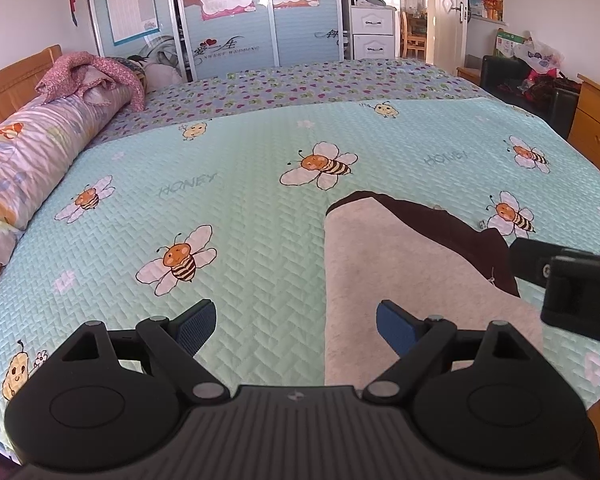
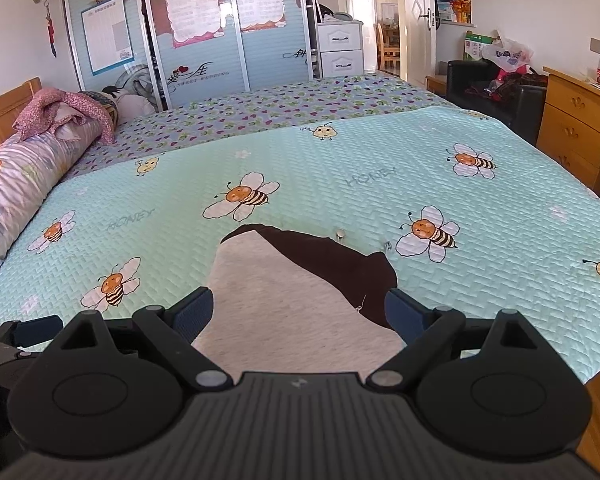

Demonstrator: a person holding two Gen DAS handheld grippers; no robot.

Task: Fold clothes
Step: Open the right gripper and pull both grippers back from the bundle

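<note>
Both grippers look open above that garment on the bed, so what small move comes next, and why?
Probably lower the right gripper onto the garment and close. Its jaws are open and empty, straddling the near edge, and the left gripper is open too.

I see a fuzzy, matt cloth garment [image 2: 284, 300] on a quilted, stitched bedspread [image 2: 340, 184]; my gripper [image 2: 298, 312] is matt black plastic with textured blue pads [image 2: 194, 314].

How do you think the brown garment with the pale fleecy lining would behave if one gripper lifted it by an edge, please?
The brown garment lies flat and folded over itself on the bee-print bedspread, so it is probably floppy and would drape from one pinch. Its fuzzy pale lining looks thick, suggesting some weight and decent grip. Pushed, it would likely bunch rather than slide.
</note>
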